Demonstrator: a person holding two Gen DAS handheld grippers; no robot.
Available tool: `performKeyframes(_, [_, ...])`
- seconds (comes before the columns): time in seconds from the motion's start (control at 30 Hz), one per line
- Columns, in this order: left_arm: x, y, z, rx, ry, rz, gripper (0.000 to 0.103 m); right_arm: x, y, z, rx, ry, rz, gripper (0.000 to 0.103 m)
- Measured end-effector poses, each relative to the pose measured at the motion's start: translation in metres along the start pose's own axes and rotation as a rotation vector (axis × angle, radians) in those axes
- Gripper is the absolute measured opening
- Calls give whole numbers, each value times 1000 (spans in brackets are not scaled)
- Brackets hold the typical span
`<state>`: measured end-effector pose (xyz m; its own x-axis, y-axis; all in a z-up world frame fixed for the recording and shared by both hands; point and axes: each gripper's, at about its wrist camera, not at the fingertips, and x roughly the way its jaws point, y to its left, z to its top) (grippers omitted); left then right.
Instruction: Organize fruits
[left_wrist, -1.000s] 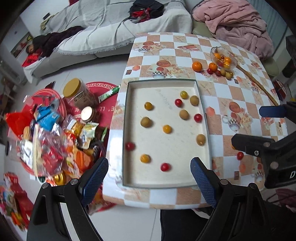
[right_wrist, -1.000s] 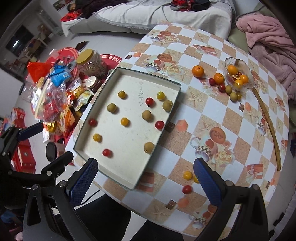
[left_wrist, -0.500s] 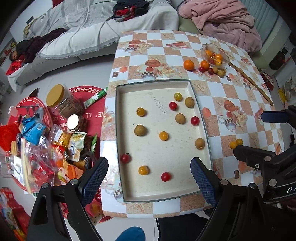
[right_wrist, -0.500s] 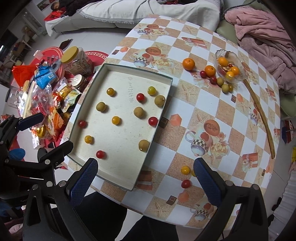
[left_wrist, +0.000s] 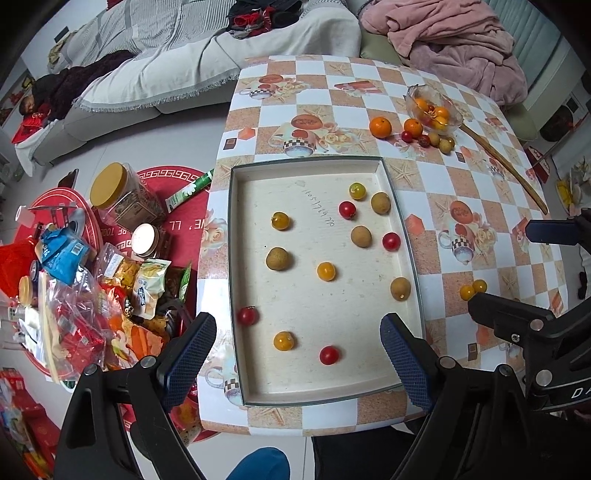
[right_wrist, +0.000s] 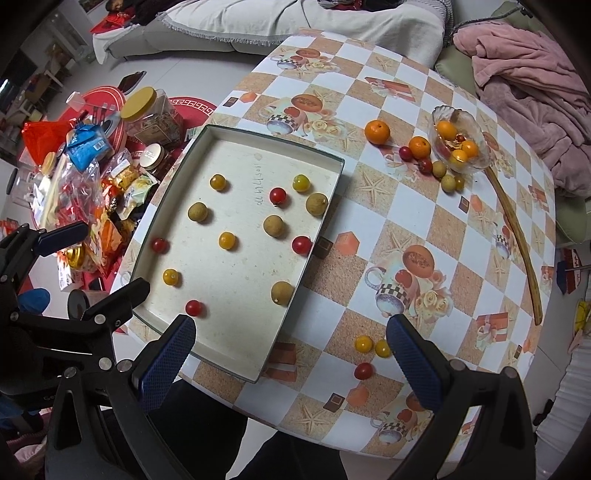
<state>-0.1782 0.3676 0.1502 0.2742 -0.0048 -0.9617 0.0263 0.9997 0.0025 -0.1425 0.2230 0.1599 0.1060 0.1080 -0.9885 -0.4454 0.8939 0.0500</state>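
We hover over the checkered table (right_wrist: 402, 206), where the shallow tray (left_wrist: 236, 280) holds scattered fruit: brown longans (left_wrist: 279, 258), yellow tomatoes (left_wrist: 326, 270) and red cherry tomatoes (left_wrist: 329, 355). Three more sit loose on the table near our right gripper (right_wrist: 291, 354), and others cluster by the glass bowl (right_wrist: 476, 129). Both grippers, the left gripper (left_wrist: 299, 347) too, are spread wide and empty. These small round fruits look light, smooth, prone to rolling and easily squashed, so we would pinch each gently across its middle.

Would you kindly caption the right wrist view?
Open right gripper above a tray of scattered small fruits.
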Motion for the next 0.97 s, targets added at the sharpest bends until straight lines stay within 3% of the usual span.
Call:
performKeyframes(0.77, [38,21,6,74,88,-25,91,23,9,11,61,56,-38,103])
performKeyframes(0.97, [41,25,6,86,72,-60,91,31,13,13,82,75,-53,103])
